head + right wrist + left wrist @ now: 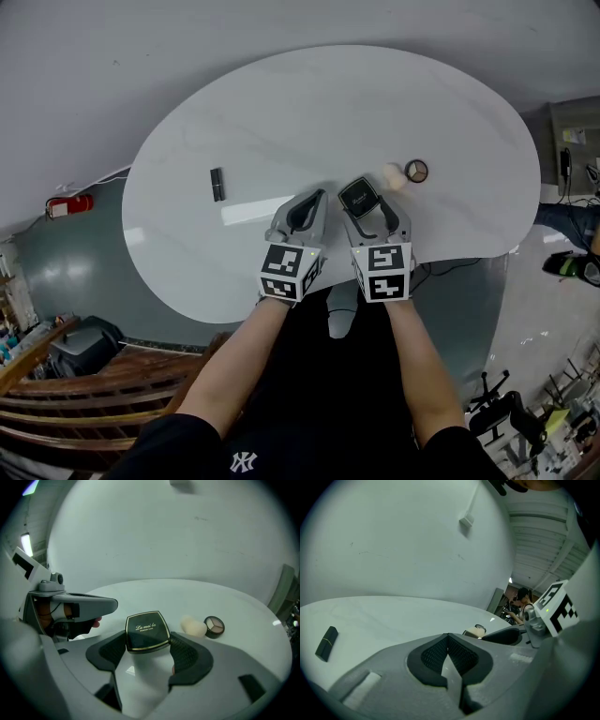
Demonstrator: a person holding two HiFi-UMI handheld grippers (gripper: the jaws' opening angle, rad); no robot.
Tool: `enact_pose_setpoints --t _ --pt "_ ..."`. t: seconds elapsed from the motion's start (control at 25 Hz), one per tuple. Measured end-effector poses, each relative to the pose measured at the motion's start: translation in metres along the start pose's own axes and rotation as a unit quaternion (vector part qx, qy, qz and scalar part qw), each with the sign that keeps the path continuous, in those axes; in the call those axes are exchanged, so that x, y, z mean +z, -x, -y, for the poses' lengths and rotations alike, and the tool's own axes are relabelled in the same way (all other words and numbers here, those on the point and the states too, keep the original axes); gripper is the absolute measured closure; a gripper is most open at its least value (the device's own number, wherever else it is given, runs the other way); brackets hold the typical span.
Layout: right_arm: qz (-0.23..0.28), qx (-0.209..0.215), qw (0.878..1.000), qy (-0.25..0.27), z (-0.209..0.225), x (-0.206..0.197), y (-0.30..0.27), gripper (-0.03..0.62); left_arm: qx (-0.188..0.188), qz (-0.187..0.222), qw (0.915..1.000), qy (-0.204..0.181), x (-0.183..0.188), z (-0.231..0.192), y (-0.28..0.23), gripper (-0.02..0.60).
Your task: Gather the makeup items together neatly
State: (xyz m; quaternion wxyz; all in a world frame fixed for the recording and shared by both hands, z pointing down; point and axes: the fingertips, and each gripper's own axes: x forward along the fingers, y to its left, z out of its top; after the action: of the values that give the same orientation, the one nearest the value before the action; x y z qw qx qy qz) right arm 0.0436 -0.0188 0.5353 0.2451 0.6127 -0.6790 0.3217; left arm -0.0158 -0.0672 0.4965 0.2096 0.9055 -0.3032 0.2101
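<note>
Fingers of right gripper clamp powder compact over white table; left gripper fingers closed; grey wall behind

Makeup items at the bench: four in total, one of each kind.
- Powder compact, black, square: one.
- Sponge, pale beige: one.
- Eyeshadow pot, round: one.
- Lipstick tube, black: one.

Bench, white: one. Tongs: two (one left tongs, one right tongs). Red fire extinguisher on the floor: one. Background person, seen from the left gripper view: one.
</note>
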Motion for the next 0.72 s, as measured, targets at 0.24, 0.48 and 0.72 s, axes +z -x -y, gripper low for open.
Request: enact_pose_setpoints --t 0.24,0.48,0.72 --pt "0.0 -0.027 0.999 -0.044 0.019 -0.007 -0.007 0.287 -0.021 -0.01 0.9997 -0.012 -0.001 0.011 -0.018 0.572" --pt "-0.005 -0.046 0.996 -0.08 0.028 -0.012 -0.015 0.287 -0.031 -0.021 0.9991 -0.018 -0.007 0.015 -0.028 0.572" --pt "-0.006 -0.064 0.993 -0.095 0.029 -0.013 -0.021 0.287 -0.037 -0.027 0.9987 -0.022 -0.01 0.014 -0.031 0.572"
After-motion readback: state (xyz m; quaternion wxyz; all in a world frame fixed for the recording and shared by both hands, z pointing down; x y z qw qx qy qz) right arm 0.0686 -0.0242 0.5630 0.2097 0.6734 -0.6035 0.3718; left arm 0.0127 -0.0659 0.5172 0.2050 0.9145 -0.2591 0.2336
